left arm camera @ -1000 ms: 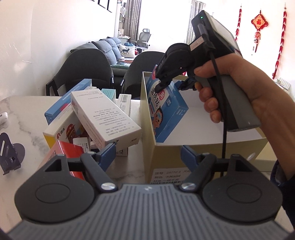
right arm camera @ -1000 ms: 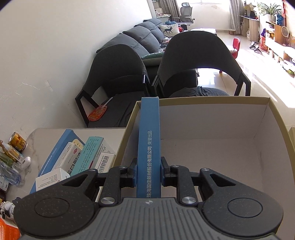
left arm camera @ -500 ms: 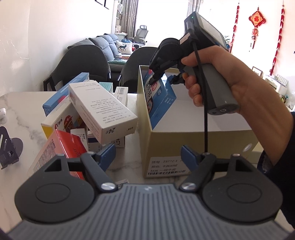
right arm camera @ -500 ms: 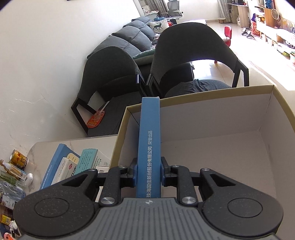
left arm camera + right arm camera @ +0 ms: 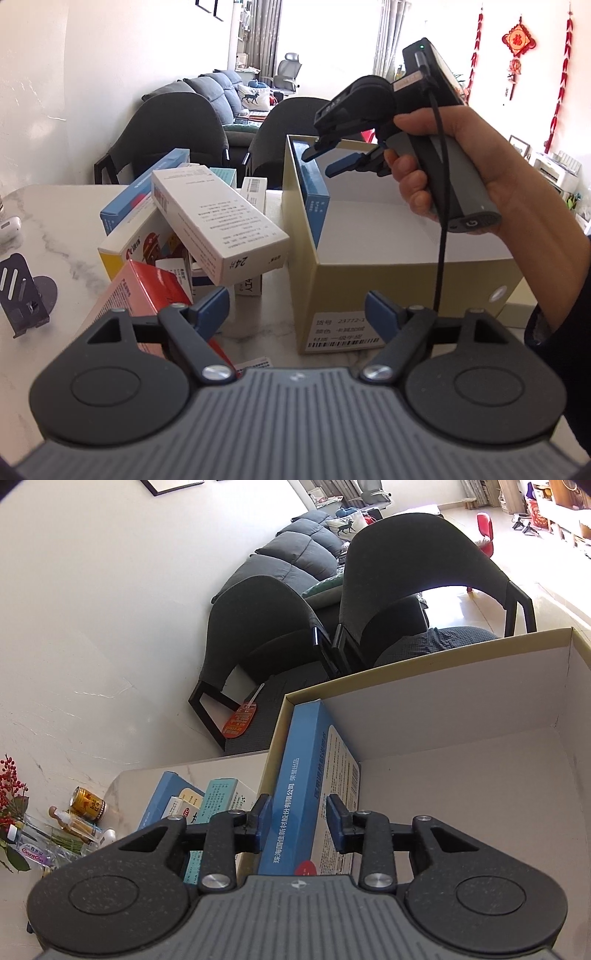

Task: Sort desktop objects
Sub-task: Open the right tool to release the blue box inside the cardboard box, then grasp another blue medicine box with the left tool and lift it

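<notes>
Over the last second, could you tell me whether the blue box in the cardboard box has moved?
Yes. The blue box, released by the open right tool, has dropped lower and now leans against the left wall of the cardboard box.

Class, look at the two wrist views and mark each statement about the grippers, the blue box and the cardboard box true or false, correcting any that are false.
1. The right gripper is clamped on the blue box. False: its jaws are open, with a gap on each side of the box.
2. The blue box stands on edge against the left wall inside the cardboard box. True.
3. The left gripper holds a white box. False: it is open and holds nothing.
4. A white box lies tilted on top of the pile beside the cardboard box. True.
5. The cardboard box is full. False: apart from the blue box, the floor that shows is bare.
</notes>
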`<act>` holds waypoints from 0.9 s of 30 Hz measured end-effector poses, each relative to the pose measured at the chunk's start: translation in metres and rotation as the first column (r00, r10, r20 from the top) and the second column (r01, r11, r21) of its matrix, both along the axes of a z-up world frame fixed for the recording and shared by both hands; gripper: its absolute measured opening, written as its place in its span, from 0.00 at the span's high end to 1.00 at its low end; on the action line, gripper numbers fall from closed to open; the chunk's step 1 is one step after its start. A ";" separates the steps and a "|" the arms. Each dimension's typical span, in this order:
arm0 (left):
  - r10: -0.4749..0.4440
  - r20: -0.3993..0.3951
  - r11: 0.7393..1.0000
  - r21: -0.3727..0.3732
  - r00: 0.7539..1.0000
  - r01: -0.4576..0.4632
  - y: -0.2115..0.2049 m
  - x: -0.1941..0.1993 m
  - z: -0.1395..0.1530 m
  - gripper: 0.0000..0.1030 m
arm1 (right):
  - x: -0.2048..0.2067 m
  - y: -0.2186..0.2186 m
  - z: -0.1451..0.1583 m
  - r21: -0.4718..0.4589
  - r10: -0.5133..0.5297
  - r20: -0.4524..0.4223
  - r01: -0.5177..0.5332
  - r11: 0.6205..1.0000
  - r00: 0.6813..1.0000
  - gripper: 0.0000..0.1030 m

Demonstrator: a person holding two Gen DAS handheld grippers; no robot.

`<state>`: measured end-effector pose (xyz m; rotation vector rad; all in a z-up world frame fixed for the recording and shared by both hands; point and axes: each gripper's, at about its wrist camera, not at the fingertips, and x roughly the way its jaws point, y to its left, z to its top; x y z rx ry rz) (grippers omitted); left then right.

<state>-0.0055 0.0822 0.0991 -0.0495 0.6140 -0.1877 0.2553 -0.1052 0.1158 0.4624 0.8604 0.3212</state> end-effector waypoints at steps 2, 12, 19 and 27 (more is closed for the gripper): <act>0.009 0.004 1.000 0.002 1.000 -0.009 0.003 -0.001 0.002 0.20 | 0.002 -0.003 0.001 0.022 0.004 -0.001 -0.004 1.000 1.000 0.64; 0.099 0.064 0.995 0.027 0.993 -0.101 0.036 0.001 0.020 0.16 | -0.037 -0.036 0.022 0.103 -0.015 0.054 0.009 0.995 0.998 0.61; 0.216 0.081 0.974 0.055 0.973 -0.221 0.079 0.022 0.032 0.15 | -0.082 -0.038 0.032 0.104 0.029 0.131 -0.043 0.994 0.991 0.41; 0.265 0.055 0.959 0.087 0.963 -0.269 0.122 0.057 0.031 0.15 | -0.112 -0.026 0.030 0.047 0.107 0.166 -0.116 0.992 0.980 0.18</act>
